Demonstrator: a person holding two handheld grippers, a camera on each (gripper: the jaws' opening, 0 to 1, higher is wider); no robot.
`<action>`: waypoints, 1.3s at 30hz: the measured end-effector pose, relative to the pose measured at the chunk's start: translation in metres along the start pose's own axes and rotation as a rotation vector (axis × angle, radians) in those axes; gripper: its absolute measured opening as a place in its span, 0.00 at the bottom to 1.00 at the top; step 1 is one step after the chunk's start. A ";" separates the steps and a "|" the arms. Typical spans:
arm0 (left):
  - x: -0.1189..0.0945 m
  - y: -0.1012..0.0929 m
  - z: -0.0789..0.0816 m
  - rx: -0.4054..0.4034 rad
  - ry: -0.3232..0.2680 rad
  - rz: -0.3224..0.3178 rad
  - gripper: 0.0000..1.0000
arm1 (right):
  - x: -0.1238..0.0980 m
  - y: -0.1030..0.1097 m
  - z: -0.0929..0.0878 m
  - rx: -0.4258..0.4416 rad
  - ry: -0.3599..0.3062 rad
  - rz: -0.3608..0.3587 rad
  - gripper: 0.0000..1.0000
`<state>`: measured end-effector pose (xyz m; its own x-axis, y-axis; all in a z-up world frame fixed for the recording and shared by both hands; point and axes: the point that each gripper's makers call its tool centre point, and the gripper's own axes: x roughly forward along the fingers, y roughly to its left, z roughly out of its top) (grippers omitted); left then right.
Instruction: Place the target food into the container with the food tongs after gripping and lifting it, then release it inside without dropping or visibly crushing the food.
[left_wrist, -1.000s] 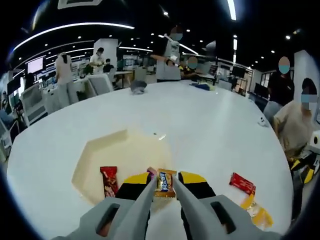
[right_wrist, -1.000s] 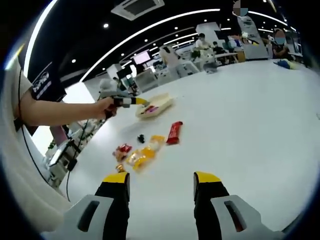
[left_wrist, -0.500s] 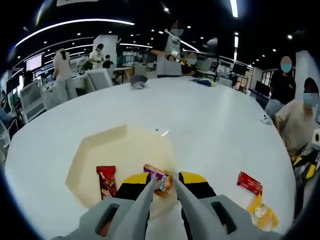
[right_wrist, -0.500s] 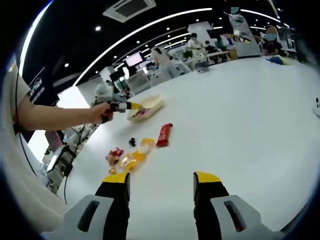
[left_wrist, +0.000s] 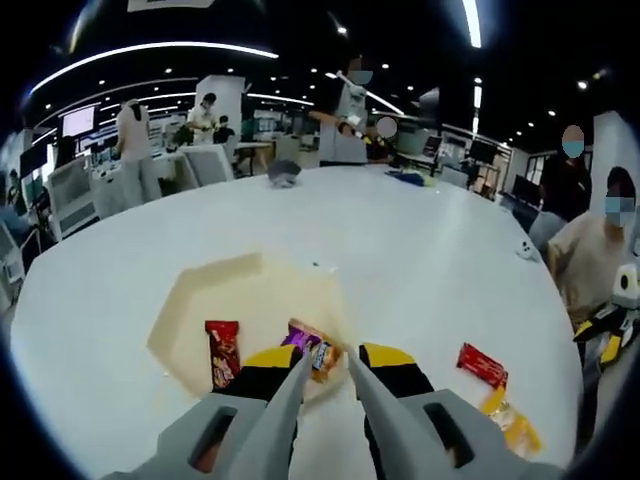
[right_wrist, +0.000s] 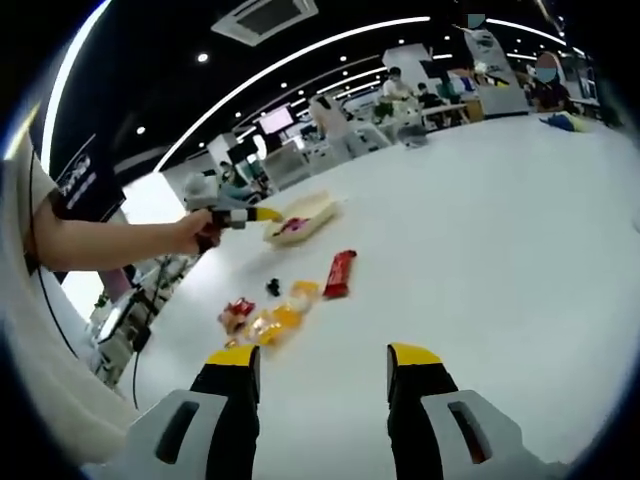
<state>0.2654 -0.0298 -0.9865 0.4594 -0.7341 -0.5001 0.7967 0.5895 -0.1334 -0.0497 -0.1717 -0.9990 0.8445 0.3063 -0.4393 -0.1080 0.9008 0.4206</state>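
My left gripper (left_wrist: 330, 358) is shut on grey food tongs (left_wrist: 290, 400) whose two blades run forward between its yellow-tipped jaws. A snack bar (left_wrist: 312, 347) in a purple, orange and blue wrapper lies slanted at the tong tips, over the near edge of the cream hexagonal tray (left_wrist: 200, 295); I cannot tell whether the tongs still pinch it. A red-wrapped bar (left_wrist: 223, 352) lies inside the tray. My right gripper (right_wrist: 322, 360) hovers open above the white table. In the right gripper view, a hand holds the left gripper (right_wrist: 235, 214) at the tray (right_wrist: 310, 208).
Loose on the table are a red bar (right_wrist: 340, 272), yellow packets (right_wrist: 280, 316), a small red packet (right_wrist: 237, 310) and a small black item (right_wrist: 272, 287). The red bar (left_wrist: 482, 364) and yellow packets (left_wrist: 512, 420) lie right of the tongs. A seated person (left_wrist: 590, 250) is at the table's right edge.
The snack bar at the tong tips has turned from upright to slanted and shifted left towards the tray's inside. The right gripper stays open; both views have drifted slightly.
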 end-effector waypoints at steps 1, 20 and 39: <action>-0.004 -0.001 -0.002 -0.003 -0.002 0.005 0.22 | 0.000 0.001 0.001 -0.003 -0.007 0.005 0.52; -0.094 -0.038 -0.015 -0.090 -0.097 0.017 0.23 | -0.001 0.040 0.010 -0.045 -0.062 0.087 0.51; -0.137 -0.045 -0.047 -0.003 -0.035 -0.030 0.23 | -0.011 0.051 -0.005 -0.038 -0.058 0.100 0.51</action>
<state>0.1485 0.0600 -0.9528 0.4490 -0.7628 -0.4652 0.8092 0.5680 -0.1504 -0.0671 -0.1280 -0.9768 0.8571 0.3783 -0.3497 -0.2124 0.8779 0.4291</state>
